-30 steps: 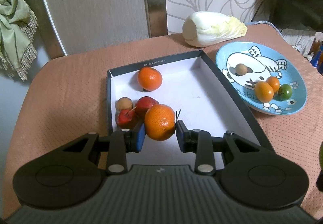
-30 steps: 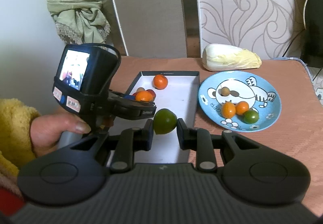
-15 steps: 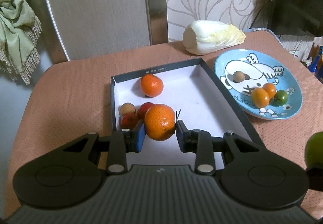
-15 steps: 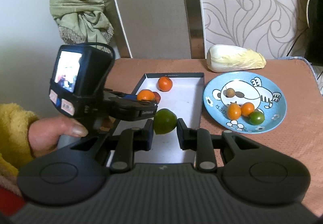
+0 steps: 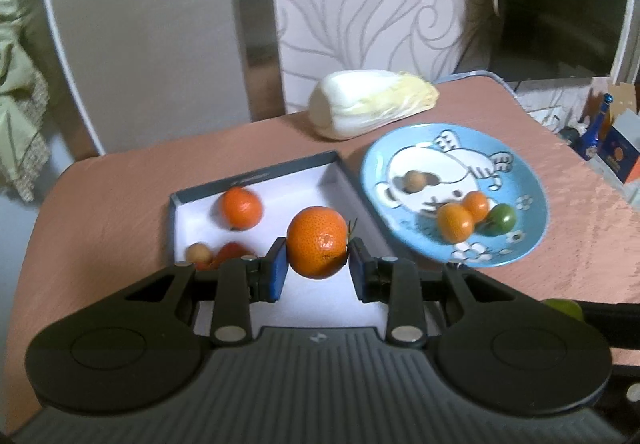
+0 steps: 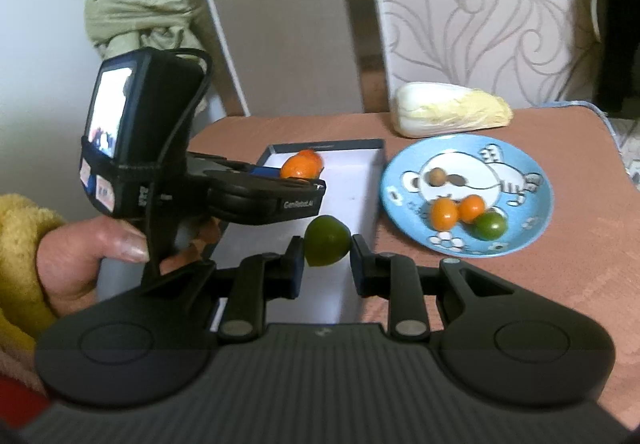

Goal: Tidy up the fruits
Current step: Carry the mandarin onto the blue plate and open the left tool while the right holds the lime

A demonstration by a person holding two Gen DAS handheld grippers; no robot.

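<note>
Two tools, each pinching one fruit: left tool clamped on a large orange, carried clear of the box floor beneath it; right tool pressed tight on a small green fruit, held above the near end of the same box, close below the left tool's body. Judged as lifted this way for carrying across to the plate, ahead and to the right of both tools. Left in the box, ahead and left of the left tool's grip: one smaller orange, a pale round fruit and something red, partly hidden behind the left finger. On the plate: a small brown fruit, two small orange fruits touching, a green one just beside them. Beyond box and plate, at the counter's far edge, a cabbage, apart from the sorting
</note>
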